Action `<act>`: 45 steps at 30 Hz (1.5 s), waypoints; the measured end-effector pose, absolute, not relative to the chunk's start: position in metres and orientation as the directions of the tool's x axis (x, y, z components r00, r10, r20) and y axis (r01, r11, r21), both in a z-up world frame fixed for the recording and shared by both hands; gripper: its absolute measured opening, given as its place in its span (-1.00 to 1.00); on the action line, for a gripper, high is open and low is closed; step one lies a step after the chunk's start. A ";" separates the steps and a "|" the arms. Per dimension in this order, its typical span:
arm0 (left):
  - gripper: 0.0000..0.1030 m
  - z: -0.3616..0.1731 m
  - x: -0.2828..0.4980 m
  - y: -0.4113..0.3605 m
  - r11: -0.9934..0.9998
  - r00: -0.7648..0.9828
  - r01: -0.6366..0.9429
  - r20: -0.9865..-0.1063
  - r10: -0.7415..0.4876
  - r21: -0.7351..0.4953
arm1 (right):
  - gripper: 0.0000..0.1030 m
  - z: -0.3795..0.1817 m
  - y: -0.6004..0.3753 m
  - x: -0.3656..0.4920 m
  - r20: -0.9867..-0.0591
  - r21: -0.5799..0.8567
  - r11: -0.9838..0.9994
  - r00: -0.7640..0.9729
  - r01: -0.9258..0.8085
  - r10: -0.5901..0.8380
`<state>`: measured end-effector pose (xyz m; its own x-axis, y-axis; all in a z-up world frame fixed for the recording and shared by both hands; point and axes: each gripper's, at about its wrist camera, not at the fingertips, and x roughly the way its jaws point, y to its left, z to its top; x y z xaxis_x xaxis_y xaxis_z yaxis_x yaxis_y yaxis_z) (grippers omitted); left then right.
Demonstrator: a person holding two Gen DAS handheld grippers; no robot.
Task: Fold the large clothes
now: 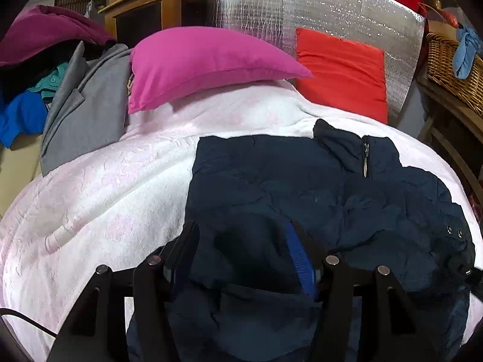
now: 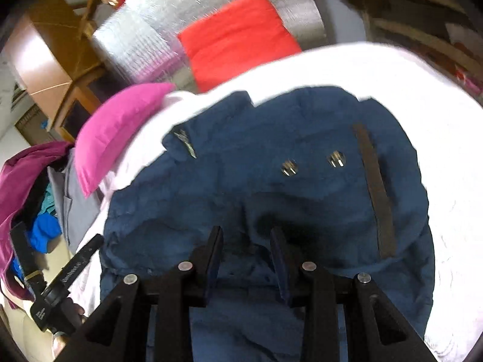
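Nearest, the left gripper point(image 1: 241, 238) and right gripper point(image 2: 247, 238) are held over a navy jacket point(image 1: 302, 181), fingers parted, nothing clamped. The jacket is spread on a white blanket point(image 1: 105, 181); beyond lie pink point(image 1: 205, 63) and red pillows point(image 1: 341, 69).

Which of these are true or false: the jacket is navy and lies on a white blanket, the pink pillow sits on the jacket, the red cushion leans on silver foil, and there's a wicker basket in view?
1. The navy jacket lies on the white blanket. True.
2. The pink pillow sits on the jacket. False: it rests on the blanket, apart from the jacket.
3. The red cushion stands against the silver foil sheet. True.
4. A wicker basket is empty. False: a light blue cloth hangs at its rim.
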<state>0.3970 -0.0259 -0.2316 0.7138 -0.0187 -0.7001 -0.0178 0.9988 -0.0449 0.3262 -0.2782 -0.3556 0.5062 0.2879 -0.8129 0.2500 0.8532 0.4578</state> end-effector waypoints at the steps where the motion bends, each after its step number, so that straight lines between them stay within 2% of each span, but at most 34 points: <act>1: 0.19 -0.234 0.399 -0.027 0.999 0.704 -0.017 -0.710 -0.016 -0.040 | -0.30 -0.365 -0.279 0.329 -0.832 0.452 0.851 0.471 0.269 0.292; 4: 0.21 -0.250 0.408 -0.027 0.999 0.640 -0.019 -0.768 -0.013 -0.033 | -0.30 -0.370 -0.281 0.329 -0.833 0.467 0.840 0.458 0.277 0.311; 8: 0.23 -0.251 0.411 -0.020 0.997 0.626 -0.043 -0.780 -0.021 -0.062 | -0.29 -0.348 -0.304 0.316 -0.789 0.502 0.815 0.541 0.290 0.293; 10: 0.23 -0.245 0.410 -0.013 0.994 0.642 -0.064 -0.766 -0.027 -0.088 | 0.01 -0.339 -0.325 0.309 -0.785 0.477 0.812 0.578 0.337 0.221; 11: 0.25 -0.243 0.409 -0.007 0.992 0.650 -0.082 -0.760 -0.020 -0.097 | 0.40 -0.337 -0.341 0.304 -0.784 0.469 0.800 0.594 0.375 0.180; 12: 0.32 -0.240 0.409 0.000 0.989 0.657 -0.111 -0.754 -0.003 -0.101 | 0.51 -0.337 -0.352 0.300 -0.782 0.468 0.787 0.603 0.402 0.158; 13: 0.43 -0.238 0.409 0.007 0.985 0.662 -0.138 -0.749 0.013 -0.104 | 0.51 -0.338 -0.364 0.297 -0.784 0.468 0.772 0.606 0.430 0.138; 15: 0.52 -0.236 0.408 0.025 0.970 0.672 -0.205 -0.739 0.044 -0.129 | 0.51 -0.348 -0.388 0.294 -0.801 0.458 0.748 0.588 0.481 0.112; 19: 0.54 -0.250 0.415 0.046 0.943 0.638 -0.271 -0.769 0.024 -0.195 | 0.51 -0.380 -0.410 0.300 -0.827 0.484 0.713 0.531 0.508 0.183; 22: 0.54 -0.267 0.423 0.041 0.948 0.590 -0.257 -0.807 -0.001 -0.190 | 0.45 -0.394 -0.400 0.304 -0.835 0.485 0.725 0.504 0.489 0.219; 23: 0.54 -0.272 0.426 0.037 0.952 0.574 -0.246 -0.819 -0.008 -0.181 | 0.22 -0.395 -0.395 0.306 -0.831 0.489 0.737 0.507 0.467 0.230; 25: 0.54 -0.274 0.427 0.031 0.960 0.572 -0.239 -0.820 0.016 -0.148 | -0.03 -0.390 -0.386 0.311 -0.837 0.448 0.784 0.511 0.431 0.198; 26: 0.54 -0.273 0.427 0.028 0.964 0.577 -0.232 -0.816 0.027 -0.132 | -0.32 -0.382 -0.378 0.314 -0.835 0.414 0.821 0.524 0.393 0.170; 27: 0.54 -0.272 0.427 0.026 0.966 0.580 -0.229 -0.814 0.034 -0.122 | -0.42 -0.373 -0.372 0.315 -0.830 0.376 0.852 0.540 0.365 0.136; 28: 0.54 -0.272 0.428 0.024 0.967 0.582 -0.227 -0.812 0.042 -0.112 | -0.44 -0.366 -0.369 0.316 -0.824 0.353 0.867 0.555 0.351 0.111; 32: 0.54 -0.275 0.430 0.026 0.964 0.570 -0.236 -0.821 0.036 -0.121 | -0.44 -0.379 -0.374 0.315 -0.838 0.345 0.862 0.535 0.371 0.104; 33: 0.54 -0.273 0.430 0.025 0.964 0.573 -0.236 -0.819 0.040 -0.118 | -0.38 -0.386 -0.373 0.316 -0.852 0.336 0.862 0.512 0.379 0.107; 37: 0.54 -0.255 0.422 0.028 0.969 0.619 -0.231 -0.781 0.080 -0.083 | -0.34 -0.372 -0.376 0.309 -0.847 0.340 0.850 0.524 0.403 0.090; 39: 0.54 -0.242 0.415 0.025 0.973 0.658 -0.210 -0.749 0.071 -0.092 | -0.01 -0.360 -0.375 0.304 -0.829 0.352 0.843 0.554 0.407 0.079; 40: 0.54 -0.238 0.412 0.023 0.976 0.679 -0.195 -0.732 0.061 -0.099 | 0.05 -0.350 -0.372 0.299 -0.812 0.355 0.847 0.580 0.396 0.069; 43: 0.55 -0.226 0.403 0.010 0.988 0.728 -0.119 -0.685 0.021 -0.097 | 0.07 -0.327 -0.354 0.292 -0.761 0.322 0.879 0.648 0.352 0.019; 45: 0.55 -0.227 0.403 -0.003 0.995 0.729 -0.047 -0.684 -0.028 -0.091 | 0.07 -0.318 -0.342 0.288 -0.747 0.338 0.892 0.662 0.301 0.060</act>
<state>0.4027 -0.0034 -0.2273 0.7285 -0.0282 -0.6844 -0.0469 0.9948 -0.0909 0.2880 -0.3424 -0.3180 0.6621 0.0599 -0.7470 0.3006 0.8919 0.3379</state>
